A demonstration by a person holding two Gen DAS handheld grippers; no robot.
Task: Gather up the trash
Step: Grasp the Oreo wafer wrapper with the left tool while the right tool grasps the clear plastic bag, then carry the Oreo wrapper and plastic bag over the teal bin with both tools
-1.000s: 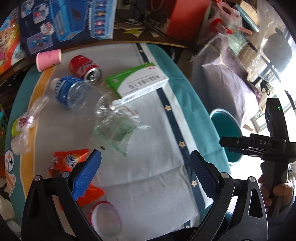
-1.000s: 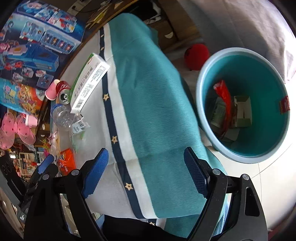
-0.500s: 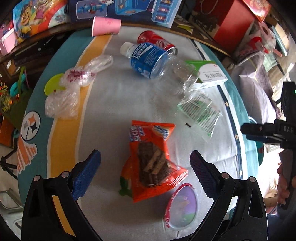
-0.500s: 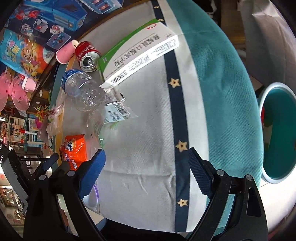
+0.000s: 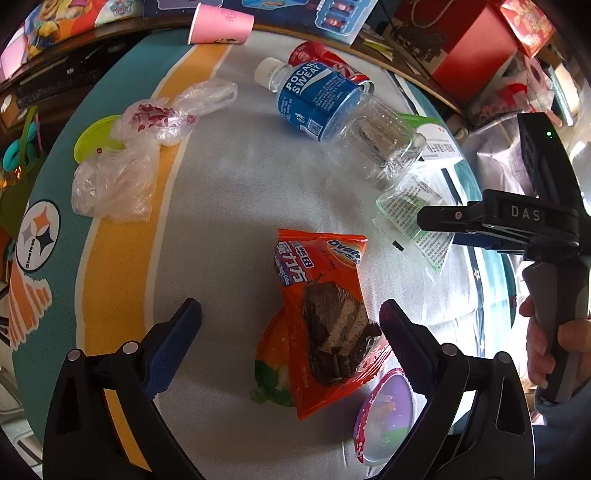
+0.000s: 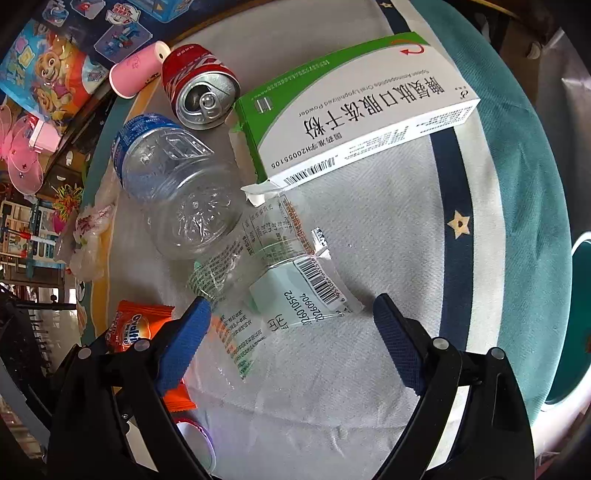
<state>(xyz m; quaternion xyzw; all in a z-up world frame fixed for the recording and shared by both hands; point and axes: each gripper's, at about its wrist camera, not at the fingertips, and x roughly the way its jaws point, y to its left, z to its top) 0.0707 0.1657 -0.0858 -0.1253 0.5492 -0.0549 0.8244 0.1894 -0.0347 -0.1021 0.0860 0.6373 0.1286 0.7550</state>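
My left gripper (image 5: pixel 290 325) is open above an orange snack wrapper (image 5: pixel 325 317), which lies between its fingers on the grey tablecloth. My right gripper (image 6: pixel 291 325) is open over a clear plastic wrapper (image 6: pixel 280 273) with a barcode label. The right gripper also shows at the right of the left wrist view (image 5: pixel 439 225), above the same clear wrapper (image 5: pixel 410 214). Beyond lie an empty blue-label bottle (image 5: pixel 332 107), a red soda can (image 6: pixel 199 92) and a green-and-white medicine box (image 6: pixel 354 110).
Clear plastic bags (image 5: pixel 122 166) and a green lid (image 5: pixel 92 140) lie at the left, a pink paper cup (image 5: pixel 218 24) at the back. A round purple lid (image 5: pixel 384 417) lies by the orange wrapper. A teal bin's rim (image 6: pixel 576 325) shows beyond the table's right edge.
Both grippers have moved in over the table. The left has come down over the orange wrapper; the right has swung from the bin to the clear wrapper. Both stay open.
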